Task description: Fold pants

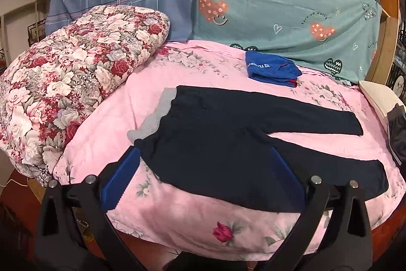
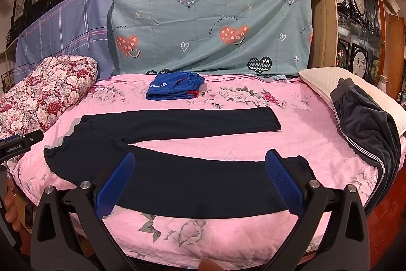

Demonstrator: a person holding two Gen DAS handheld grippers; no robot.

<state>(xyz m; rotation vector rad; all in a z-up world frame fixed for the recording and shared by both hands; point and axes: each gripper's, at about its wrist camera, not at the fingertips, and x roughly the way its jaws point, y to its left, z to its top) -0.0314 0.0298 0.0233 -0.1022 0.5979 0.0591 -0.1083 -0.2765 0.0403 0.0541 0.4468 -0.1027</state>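
Dark navy pants [image 1: 218, 133] lie flat on the pink floral bedspread [image 1: 177, 217], waistband with grey lining at the left, both legs spread to the right in a V. They also show in the right wrist view [image 2: 192, 177]. My left gripper [image 1: 205, 156] is open and empty, hovering near the waist and hip end. My right gripper [image 2: 200, 159] is open and empty, above the near leg, its right finger [image 2: 284, 182] close to the near cuff. The left gripper's body shows at the left edge of the right wrist view [image 2: 20, 144].
A folded blue garment [image 2: 175, 88] lies at the back of the bed. A floral quilt [image 1: 71, 88] is rolled at the left. A cream pillow [image 2: 327, 83] with a dark grey striped garment [image 2: 368, 128] sits at the right. Sheets cover the headboard [image 2: 215, 24].
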